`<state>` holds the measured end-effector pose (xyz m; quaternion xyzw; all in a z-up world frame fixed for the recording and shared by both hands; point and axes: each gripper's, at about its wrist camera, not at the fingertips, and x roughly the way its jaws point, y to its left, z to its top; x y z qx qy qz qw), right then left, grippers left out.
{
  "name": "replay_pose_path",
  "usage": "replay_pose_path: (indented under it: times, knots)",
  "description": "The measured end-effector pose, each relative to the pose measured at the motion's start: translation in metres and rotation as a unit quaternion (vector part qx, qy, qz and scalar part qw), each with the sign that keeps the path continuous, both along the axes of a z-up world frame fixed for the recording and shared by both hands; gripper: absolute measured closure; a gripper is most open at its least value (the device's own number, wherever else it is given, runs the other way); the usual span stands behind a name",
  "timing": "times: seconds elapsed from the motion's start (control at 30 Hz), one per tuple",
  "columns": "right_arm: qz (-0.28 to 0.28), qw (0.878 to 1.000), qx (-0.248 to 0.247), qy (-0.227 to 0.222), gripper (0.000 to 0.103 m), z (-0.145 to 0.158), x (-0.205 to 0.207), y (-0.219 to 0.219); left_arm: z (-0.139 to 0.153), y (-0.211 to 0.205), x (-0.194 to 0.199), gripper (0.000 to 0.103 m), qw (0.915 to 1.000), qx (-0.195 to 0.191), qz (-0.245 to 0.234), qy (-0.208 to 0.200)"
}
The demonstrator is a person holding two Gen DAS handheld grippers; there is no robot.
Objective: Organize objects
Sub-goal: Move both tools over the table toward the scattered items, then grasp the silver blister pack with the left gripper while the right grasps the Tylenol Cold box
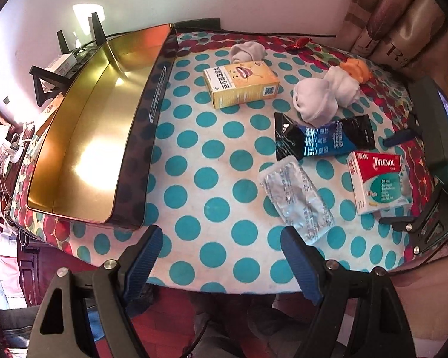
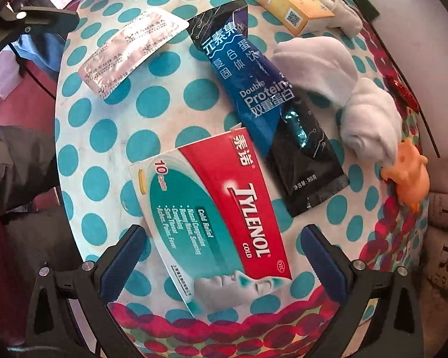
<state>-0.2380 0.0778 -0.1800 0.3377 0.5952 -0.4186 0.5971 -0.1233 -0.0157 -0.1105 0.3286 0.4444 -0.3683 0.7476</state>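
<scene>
A Tylenol box (image 2: 215,214) lies flat on the dotted table; my right gripper (image 2: 221,253) is open with its fingers either side of the box's near end. The box also shows in the left wrist view (image 1: 379,179). Beside it lie a blue-black protein sachet (image 2: 262,101) (image 1: 325,137), a silver blister pack (image 2: 134,50) (image 1: 298,197), a yellow box (image 2: 286,3) (image 1: 242,83), white rolled socks (image 2: 337,74) (image 1: 325,92) and an orange toy (image 2: 409,179) (image 1: 355,68). My left gripper (image 1: 221,250) is open and empty above the table's front edge. The right gripper (image 1: 403,223) shows at the right in the left wrist view.
A gold tin tray (image 1: 86,137) with a dark rim sits at the table's left. A third sock (image 1: 248,50) and a red wrapper (image 1: 300,43) lie at the back. A wall and curtain stand behind the table. A dark device (image 1: 439,137) sits at the right edge.
</scene>
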Motion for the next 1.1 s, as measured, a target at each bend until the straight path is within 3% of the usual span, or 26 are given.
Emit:
replay_pose_path:
  times: [0.17, 0.27, 0.37, 0.63, 0.77, 0.9, 1.0, 1.1]
  knots:
    - [-0.068, 0.996, 0.017, -0.051, 0.0, -0.004, -0.021, 0.004, -0.004, -0.013, 0.005, 0.02, 0.9997, 0.01, 0.019, -0.007]
    - [-0.078, 0.995, 0.012, -0.055, 0.005, -0.001, -0.021, 0.008, -0.007, -0.021, 0.006, 0.02, 0.9994, 0.017, 0.032, -0.004]
    - [-0.091, 0.994, -0.004, -0.064, 0.024, 0.006, -0.021, 0.015, -0.012, -0.027, 0.006, 0.02, 0.9987, 0.026, 0.042, 0.007]
    - [-0.132, 0.989, -0.018, -0.067, 0.027, 0.01, -0.026, 0.026, -0.009, -0.035, 0.0, 0.02, 0.9991, 0.02, 0.038, 0.006]
    - [-0.154, 0.986, -0.023, -0.062, 0.028, 0.012, -0.026, 0.033, -0.015, -0.039, 0.003, 0.02, 0.9975, 0.034, 0.06, 0.011]
    - [-0.205, 0.975, -0.034, -0.074, 0.028, 0.016, -0.033, 0.042, -0.016, -0.048, 0.004, 0.02, 0.9961, 0.029, 0.079, 0.027]
    - [-0.236, 0.966, -0.042, -0.094, 0.028, 0.018, -0.036, 0.051, -0.015, -0.061, -0.003, 0.02, 0.9968, 0.036, 0.071, 0.007]
    - [-0.249, 0.962, -0.043, -0.101, 0.028, 0.018, -0.036, 0.058, -0.021, -0.071, -0.004, 0.02, 0.9959, 0.048, 0.075, 0.014]
